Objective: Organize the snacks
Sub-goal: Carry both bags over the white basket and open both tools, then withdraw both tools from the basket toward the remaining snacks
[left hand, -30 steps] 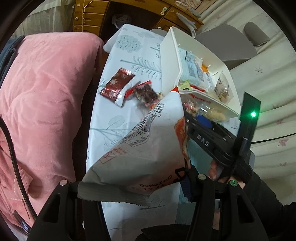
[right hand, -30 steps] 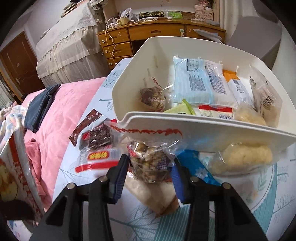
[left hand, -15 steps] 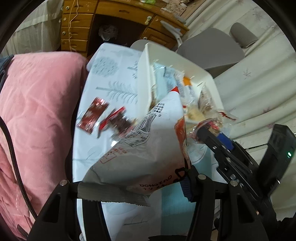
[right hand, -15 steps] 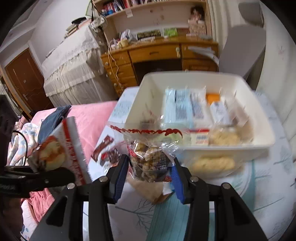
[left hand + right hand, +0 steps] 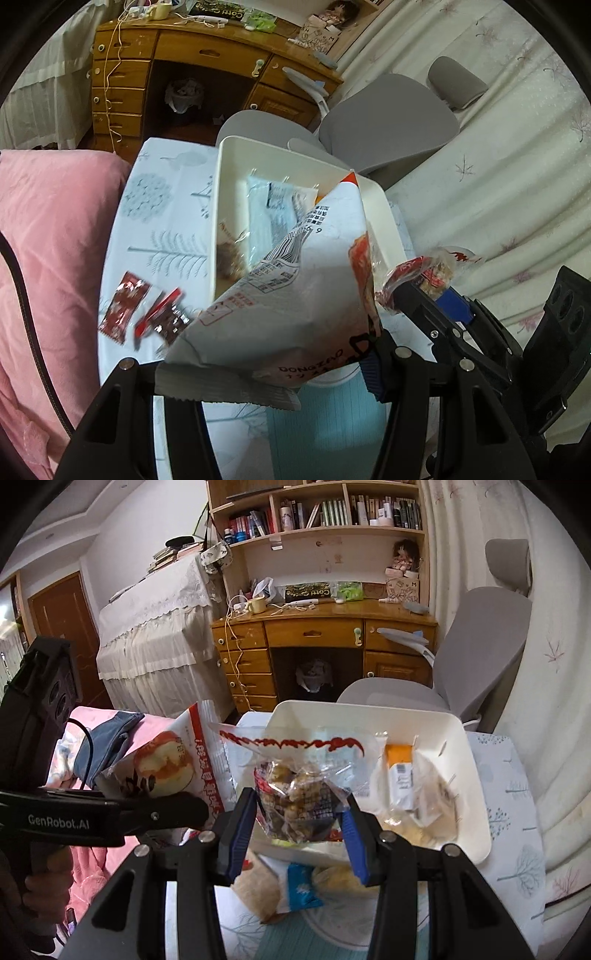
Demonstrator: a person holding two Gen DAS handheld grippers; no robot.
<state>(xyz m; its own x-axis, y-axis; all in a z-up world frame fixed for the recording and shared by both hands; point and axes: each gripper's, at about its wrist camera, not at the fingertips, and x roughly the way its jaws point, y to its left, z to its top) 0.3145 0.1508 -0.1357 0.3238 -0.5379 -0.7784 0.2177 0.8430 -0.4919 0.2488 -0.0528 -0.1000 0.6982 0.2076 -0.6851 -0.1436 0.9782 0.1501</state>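
Note:
My left gripper [image 5: 266,373] is shut on a large white snack bag [image 5: 295,295] with red print, held above the table in front of the white bin [image 5: 225,192]. That bag also shows at the left of the right wrist view [image 5: 166,768]. My right gripper [image 5: 299,812] is shut on a clear packet of nut snacks [image 5: 295,797] with a red-printed top, held over the near edge of the white bin [image 5: 469,768]. The bin holds several packets, among them a pale blue one [image 5: 273,206] and an orange one [image 5: 399,757].
Two dark red packets [image 5: 123,306] [image 5: 162,321] lie on the tablecloth left of the bin. A blue packet [image 5: 301,886] and pale bread packets [image 5: 255,890] lie before the bin. A pink bed [image 5: 44,258] is at left, a grey chair [image 5: 384,118] and wooden desk [image 5: 325,638] beyond.
Both grippers have risen and tilted up with their packets. The right gripper lifted the nut packet from the table in front of the bin to above its near edge.

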